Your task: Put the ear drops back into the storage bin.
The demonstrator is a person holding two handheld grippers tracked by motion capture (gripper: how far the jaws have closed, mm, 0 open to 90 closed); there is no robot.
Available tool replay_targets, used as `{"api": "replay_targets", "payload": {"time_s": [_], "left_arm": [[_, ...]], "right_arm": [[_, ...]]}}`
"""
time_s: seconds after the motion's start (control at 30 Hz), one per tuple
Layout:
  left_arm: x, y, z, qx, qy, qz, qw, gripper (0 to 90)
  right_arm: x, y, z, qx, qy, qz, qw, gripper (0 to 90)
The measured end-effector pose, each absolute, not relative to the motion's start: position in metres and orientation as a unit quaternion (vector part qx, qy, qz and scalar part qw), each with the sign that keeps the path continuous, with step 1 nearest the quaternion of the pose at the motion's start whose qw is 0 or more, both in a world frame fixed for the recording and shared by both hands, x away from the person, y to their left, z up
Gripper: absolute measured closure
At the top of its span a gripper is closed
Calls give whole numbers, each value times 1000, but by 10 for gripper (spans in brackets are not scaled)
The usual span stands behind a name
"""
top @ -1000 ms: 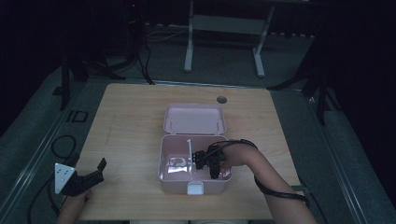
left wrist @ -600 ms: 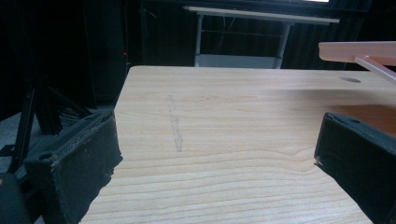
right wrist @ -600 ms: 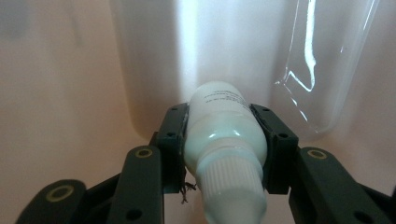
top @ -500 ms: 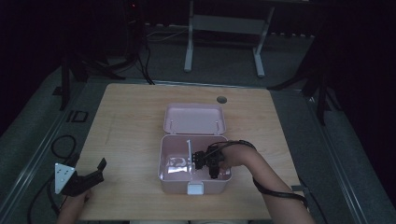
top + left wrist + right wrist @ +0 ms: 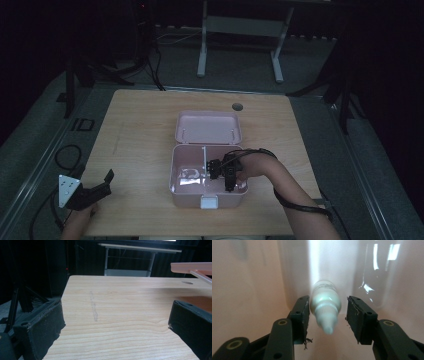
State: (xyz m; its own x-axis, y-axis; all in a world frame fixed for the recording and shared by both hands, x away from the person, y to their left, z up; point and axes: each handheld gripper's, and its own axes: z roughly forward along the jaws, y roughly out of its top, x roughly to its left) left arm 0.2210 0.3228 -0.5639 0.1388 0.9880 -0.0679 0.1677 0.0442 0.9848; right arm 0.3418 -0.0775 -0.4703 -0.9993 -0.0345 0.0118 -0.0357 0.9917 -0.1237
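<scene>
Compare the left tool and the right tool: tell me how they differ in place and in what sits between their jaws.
The left tool rests on the table beside the pink box; the right tool reaches into it. The left one's wide jaws frame only bare wood; the right one's have just been opening around a small white bottle, a gap at one pad. Both have black jaws.

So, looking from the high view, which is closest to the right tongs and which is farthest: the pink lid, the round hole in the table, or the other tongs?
1. Pink lid, just behind the right tongs.
2. Round hole, farther back, past the lid.
3. Left tongs, far off at the table's front left corner.
</scene>
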Motion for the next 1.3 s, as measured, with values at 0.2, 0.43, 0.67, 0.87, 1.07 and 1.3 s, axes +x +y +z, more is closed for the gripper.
{"api": "replay_targets", "payload": {"time_s": [0.2, 0.43, 0.67, 0.87, 1.07, 1.3], "left_arm": [[221, 323, -564, 560, 515, 406, 505, 4], [221, 323, -564, 560, 516, 405, 506, 4], [221, 323, -564, 560, 516, 406, 506, 4], [221, 323, -564, 560, 516, 406, 505, 4], [221, 323, -564, 560, 515, 407, 505, 4], [221, 323, -564, 559, 516, 406, 506, 4]], "right_arm": [[340, -80, -451, 16, -999, 39, -7, 478], [338, -90, -415, 14, -1000, -18, -3, 281], [338, -107, -393, 13, -998, -56, -18, 198], [341, -126, -380, -5, -997, -74, -35, 202], [343, -147, -372, -24, -995, -83, -52, 204], [346, -174, -377, -54, -993, -87, -54, 204]]}}
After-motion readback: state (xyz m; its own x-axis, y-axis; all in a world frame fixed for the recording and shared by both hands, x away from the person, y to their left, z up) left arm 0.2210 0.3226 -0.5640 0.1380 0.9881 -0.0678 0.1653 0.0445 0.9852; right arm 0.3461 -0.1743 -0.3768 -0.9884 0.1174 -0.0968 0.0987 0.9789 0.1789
